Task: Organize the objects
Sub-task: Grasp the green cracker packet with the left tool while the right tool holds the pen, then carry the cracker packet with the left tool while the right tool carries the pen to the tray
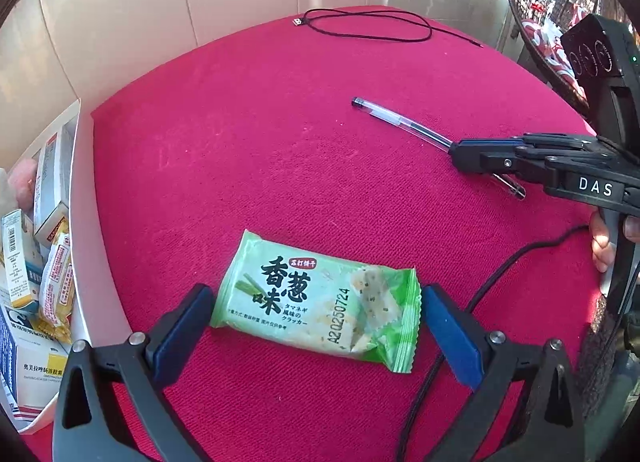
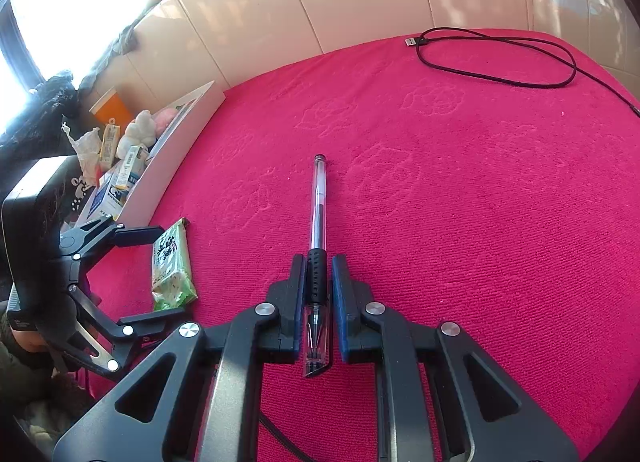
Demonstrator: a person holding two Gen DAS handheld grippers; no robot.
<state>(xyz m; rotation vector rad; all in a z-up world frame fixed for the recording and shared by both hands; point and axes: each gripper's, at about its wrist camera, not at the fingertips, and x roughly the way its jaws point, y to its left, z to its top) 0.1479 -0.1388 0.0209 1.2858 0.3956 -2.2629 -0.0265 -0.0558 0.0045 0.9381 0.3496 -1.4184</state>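
Observation:
A green cracker packet [image 1: 316, 302] lies flat on the red towel [image 1: 280, 142]. My left gripper [image 1: 317, 304] is open and straddles it, with a blue pad close to each end of the packet; I cannot tell if they touch. In the right wrist view the same packet [image 2: 172, 262] sits between the left gripper's [image 2: 166, 272] spread fingers. A clear pen [image 2: 319, 198] with a black grip lies on the towel, pointing away. My right gripper [image 2: 319, 262] is shut on its grip section. From the left wrist view, the pen [image 1: 394, 120] sticks out of the right gripper [image 1: 456, 150].
A white box [image 1: 82, 242] at the towel's left edge holds several medicine cartons and snack packs; its wall [image 2: 180, 142] also shows in the right wrist view. A black USB cable [image 1: 368, 22] loops at the far edge. Another black cable [image 1: 500, 274] trails near the packet.

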